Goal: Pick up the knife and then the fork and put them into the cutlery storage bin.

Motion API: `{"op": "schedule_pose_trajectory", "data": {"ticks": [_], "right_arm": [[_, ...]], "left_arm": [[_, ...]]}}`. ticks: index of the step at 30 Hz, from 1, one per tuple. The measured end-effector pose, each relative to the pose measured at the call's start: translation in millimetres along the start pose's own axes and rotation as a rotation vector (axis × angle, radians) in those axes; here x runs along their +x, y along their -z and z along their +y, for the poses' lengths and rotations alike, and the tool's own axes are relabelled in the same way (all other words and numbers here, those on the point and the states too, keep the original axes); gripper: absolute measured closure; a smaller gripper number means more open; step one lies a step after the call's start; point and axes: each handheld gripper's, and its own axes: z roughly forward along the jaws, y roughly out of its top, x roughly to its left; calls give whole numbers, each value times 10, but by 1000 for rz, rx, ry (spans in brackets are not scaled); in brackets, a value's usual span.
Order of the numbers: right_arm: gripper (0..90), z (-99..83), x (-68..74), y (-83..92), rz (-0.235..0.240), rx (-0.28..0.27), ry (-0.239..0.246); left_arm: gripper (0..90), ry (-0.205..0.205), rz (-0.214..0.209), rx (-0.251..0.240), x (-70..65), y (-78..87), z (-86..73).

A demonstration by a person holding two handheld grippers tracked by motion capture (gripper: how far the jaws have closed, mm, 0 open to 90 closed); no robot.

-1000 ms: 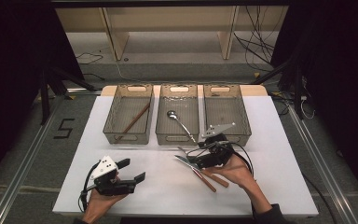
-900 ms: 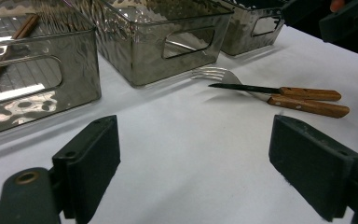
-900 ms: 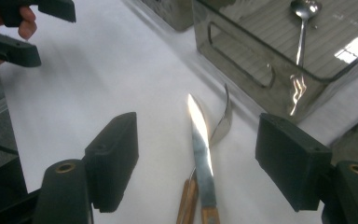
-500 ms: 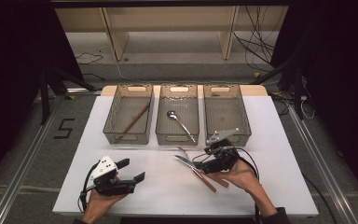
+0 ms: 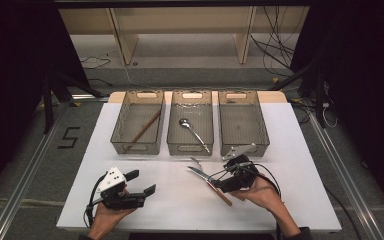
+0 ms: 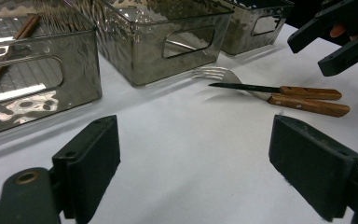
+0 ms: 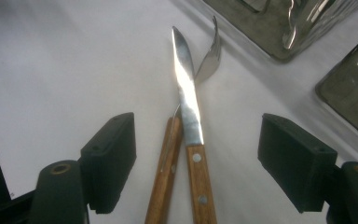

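1. High view: on the white table (image 5: 300, 150), three smoked clear plastic bins (image 5: 190, 122) in a row toward the far edge; long brown wooden stick (image 5: 143, 131) in the left bin, metal spoon (image 5: 194, 133) in the middle one. Near the front edge, left gripper (image 5: 142, 183) wide open, empty. Right gripper (image 5: 215, 181) open, just over the wooden-handled steel knife (image 5: 211, 182).
2. Left gripper view: knife and wooden-handled metal fork (image 6: 261, 93) side by side ahead, well beyond the spread jaws, in front of the bins.
3. Right gripper view: jaws parted, touching nothing; knife and fork handles between them, crossing, blade over the fork's neck.
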Motion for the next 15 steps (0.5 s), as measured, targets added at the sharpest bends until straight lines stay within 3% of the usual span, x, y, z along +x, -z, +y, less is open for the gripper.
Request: {"op": "schedule_pose_trajectory", "data": {"ticks": [11, 15], "right_arm": [[426, -109, -33, -21, -7, 66, -13], [475, -133, -20, -43, -6, 80, 5]], "left_arm": [[160, -9, 2, 4, -1, 4, -2], [160, -11, 1, 1, -5, 12, -3]]}}
